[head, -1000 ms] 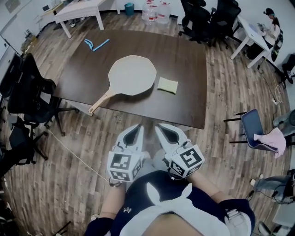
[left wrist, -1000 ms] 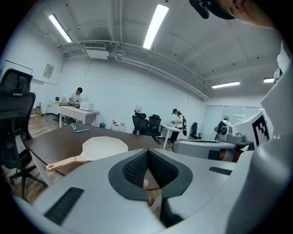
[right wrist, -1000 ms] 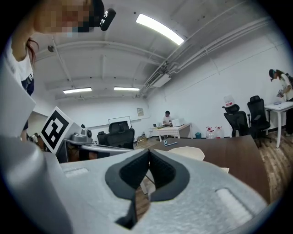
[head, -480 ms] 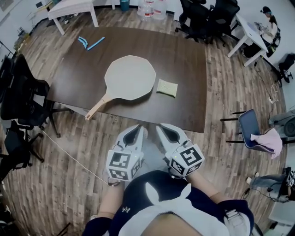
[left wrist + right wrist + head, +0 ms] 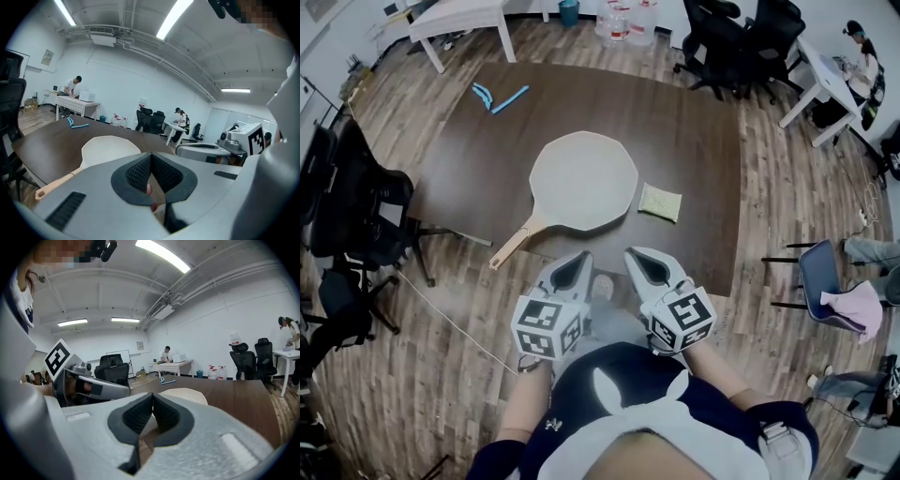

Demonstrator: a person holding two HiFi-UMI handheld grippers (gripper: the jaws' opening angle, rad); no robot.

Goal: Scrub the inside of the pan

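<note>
While both tools are empty, the pale frying pan (image 5: 584, 180) lies flat in the middle of the dark table (image 5: 694, 122), inside facing up. Its wooden handle (image 5: 514, 246) runs out toward 7 o'clock, past the near table edge. That reads as a set-up: handle offered to the left side for steadying. The yellow-green sponge (image 5: 660, 202) waits just beside the rim at 4 o'clock, apart from it and handy for the right side. Nothing sits inside the pan, so scrubbing looks not yet begun.

Down at 6 o'clock from the pan, the left gripper (image 5: 578, 259) and right gripper (image 5: 636, 255) ride side by side over the floor, short of the table. Each has its ribbed pads pressed together on nothing, tips aimed at the pan. My read is they're carried closed during the approach. Further out, blue tools (image 5: 499, 96) lie at 11 o'clock on the table, and a black office chair (image 5: 366, 206) stands at 9 o'clock.

Against a second ago, the table and pan sit lower and nearer in the head view. The near edge has come almost up to the gripper tips, while the jaws have stayed closed throughout.
</note>
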